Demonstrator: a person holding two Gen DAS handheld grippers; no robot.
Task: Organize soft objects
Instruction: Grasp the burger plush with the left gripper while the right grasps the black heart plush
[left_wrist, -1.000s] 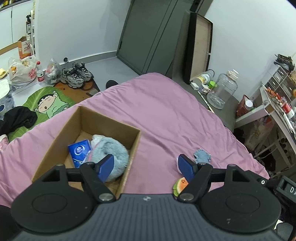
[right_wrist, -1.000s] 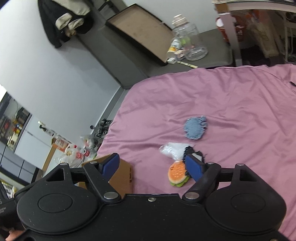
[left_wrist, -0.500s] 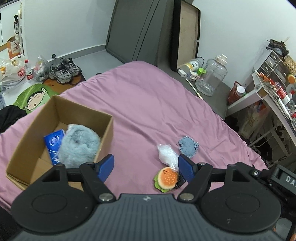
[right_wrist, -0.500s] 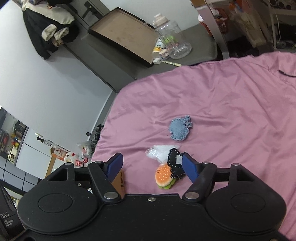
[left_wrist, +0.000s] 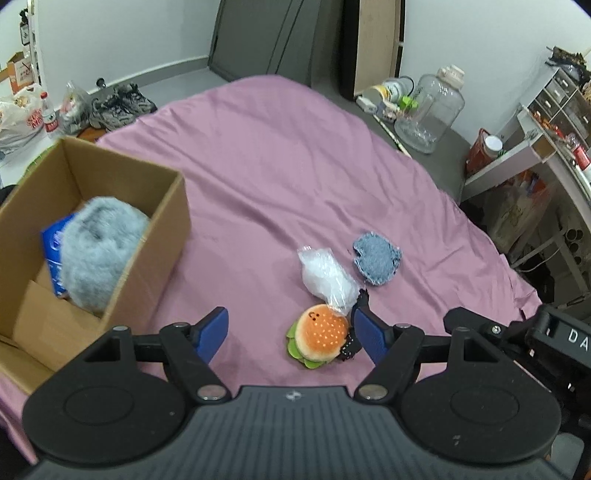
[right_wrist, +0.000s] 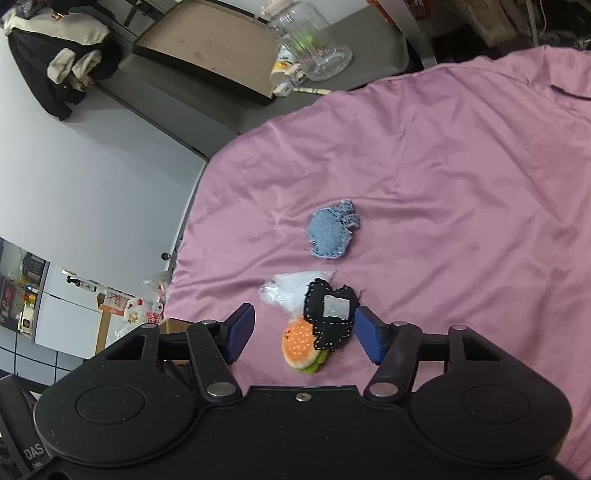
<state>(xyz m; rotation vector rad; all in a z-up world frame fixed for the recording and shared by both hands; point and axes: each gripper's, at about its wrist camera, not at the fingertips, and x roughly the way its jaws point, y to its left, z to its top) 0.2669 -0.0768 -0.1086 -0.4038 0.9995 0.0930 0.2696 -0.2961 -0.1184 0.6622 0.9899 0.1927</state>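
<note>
A burger plush (left_wrist: 319, 340) lies on the pink bed sheet (left_wrist: 280, 170), with a clear plastic bag (left_wrist: 328, 275), a black stitched patch (right_wrist: 330, 317) and a denim patch (left_wrist: 376, 258) beside it. My left gripper (left_wrist: 290, 334) is open and empty above the sheet, just left of the burger. My right gripper (right_wrist: 304, 334) is open and empty, hovering over the burger plush (right_wrist: 301, 345) and black patch. A cardboard box (left_wrist: 122, 291) at left holds a grey fluffy plush (left_wrist: 99, 254) and a blue packet (left_wrist: 51, 251).
The bed's far edge meets a grey floor with a large glass jar (left_wrist: 428, 110), a leaning wooden board (left_wrist: 376, 40) and shoes (left_wrist: 118, 105). White shelves (left_wrist: 546, 147) stand at right. The denim patch also shows in the right wrist view (right_wrist: 332, 230).
My left gripper has swung right from over the box towards the burger plush. My right gripper has moved closer to the burger and black patch. Both stay open.
</note>
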